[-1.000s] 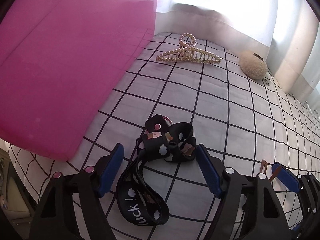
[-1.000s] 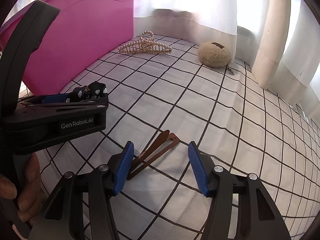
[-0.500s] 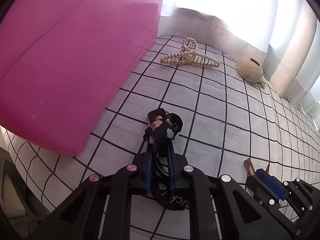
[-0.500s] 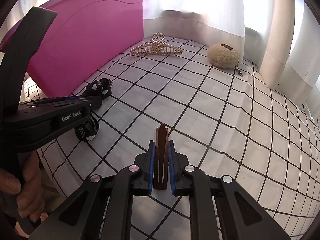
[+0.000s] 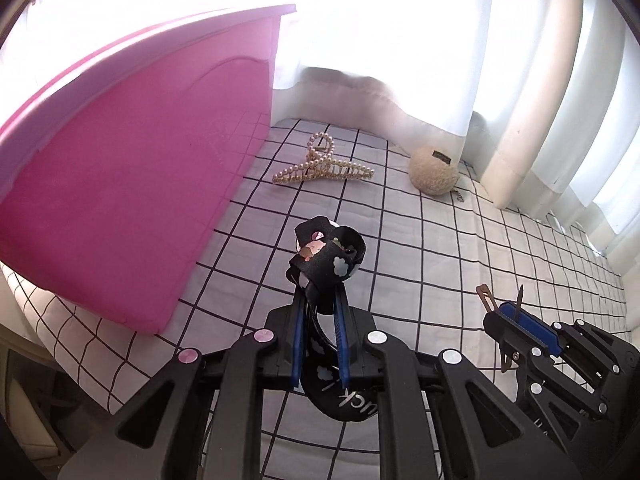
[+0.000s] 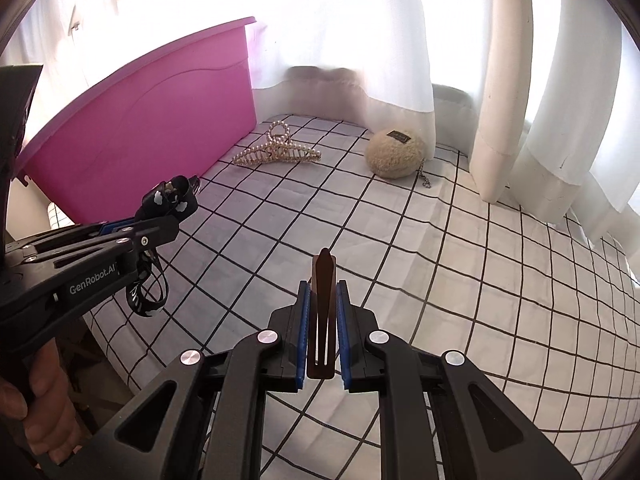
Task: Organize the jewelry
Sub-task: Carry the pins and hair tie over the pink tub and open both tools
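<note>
My left gripper [image 5: 319, 300] is shut on a black strap with cloud print [image 5: 326, 262] and holds it above the checked cloth; its loop hangs below, and it also shows in the right wrist view [image 6: 168, 198]. My right gripper [image 6: 322, 292] is shut on a brown hair clip [image 6: 322, 280], lifted off the cloth; the clip also shows in the left wrist view [image 5: 486, 294]. A pink bin [image 5: 132, 184] stands at the left. A pearl claw clip [image 5: 322, 168] and a beige fluffy ball [image 5: 434, 178] lie at the back.
The checked cloth [image 6: 460, 264] covers the surface, and its edge drops off at the lower left. White curtains [image 6: 500, 80] hang along the back and right. A small chain [image 6: 424, 178] lies beside the fluffy ball.
Both grippers closed, the left on the black strap and the right on the brown clip. Both then rose off the cloth with them.
</note>
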Tool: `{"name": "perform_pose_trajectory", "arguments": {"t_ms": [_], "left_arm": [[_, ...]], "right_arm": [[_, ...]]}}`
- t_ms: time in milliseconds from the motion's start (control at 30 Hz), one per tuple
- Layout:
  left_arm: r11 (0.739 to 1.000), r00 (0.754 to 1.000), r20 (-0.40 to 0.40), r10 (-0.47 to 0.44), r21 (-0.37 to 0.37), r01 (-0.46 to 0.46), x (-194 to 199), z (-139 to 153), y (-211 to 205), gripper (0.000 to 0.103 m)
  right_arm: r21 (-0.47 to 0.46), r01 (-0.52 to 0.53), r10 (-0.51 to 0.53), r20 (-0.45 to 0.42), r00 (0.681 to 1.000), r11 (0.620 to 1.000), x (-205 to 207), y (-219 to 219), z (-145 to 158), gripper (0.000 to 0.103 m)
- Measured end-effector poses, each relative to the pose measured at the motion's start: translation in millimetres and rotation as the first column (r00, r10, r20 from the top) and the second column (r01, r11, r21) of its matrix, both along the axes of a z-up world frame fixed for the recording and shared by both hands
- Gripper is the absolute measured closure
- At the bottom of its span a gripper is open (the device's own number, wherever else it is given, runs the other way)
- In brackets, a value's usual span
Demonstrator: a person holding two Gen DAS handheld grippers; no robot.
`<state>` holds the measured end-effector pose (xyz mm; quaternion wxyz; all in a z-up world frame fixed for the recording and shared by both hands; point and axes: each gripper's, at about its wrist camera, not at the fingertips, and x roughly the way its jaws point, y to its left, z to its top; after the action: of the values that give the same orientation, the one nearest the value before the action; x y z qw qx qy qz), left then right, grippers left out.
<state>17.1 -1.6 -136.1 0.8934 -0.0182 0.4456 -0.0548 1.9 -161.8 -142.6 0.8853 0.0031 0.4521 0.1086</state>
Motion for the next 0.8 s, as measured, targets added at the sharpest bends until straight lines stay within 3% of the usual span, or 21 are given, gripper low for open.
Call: {"name": "perform_pose_trajectory", "arguments": {"t_ms": [400,600,800], "left_arm": [[0.998,0.982,0.186,-0.04,-0.044,0.049,4,103,7,0.09],[0.999,0.962,0.272,0.022,-0.039,-0.012,7,146,45,0.09],[0.994,0.948,0.299,0.107,-0.017,-0.107,15,162,100,0.09]], "right_arm": [[0.02,0.022,-0.026,0.186,0.982,1.0,20,-4,99,0.09],[0.062,-0.051,0.03,0.297,0.954,0.997,48,30,150,0.09],[0.098,-0.162,0.116,0.363,0.925,0.982,75,88,183,0.091]]}}
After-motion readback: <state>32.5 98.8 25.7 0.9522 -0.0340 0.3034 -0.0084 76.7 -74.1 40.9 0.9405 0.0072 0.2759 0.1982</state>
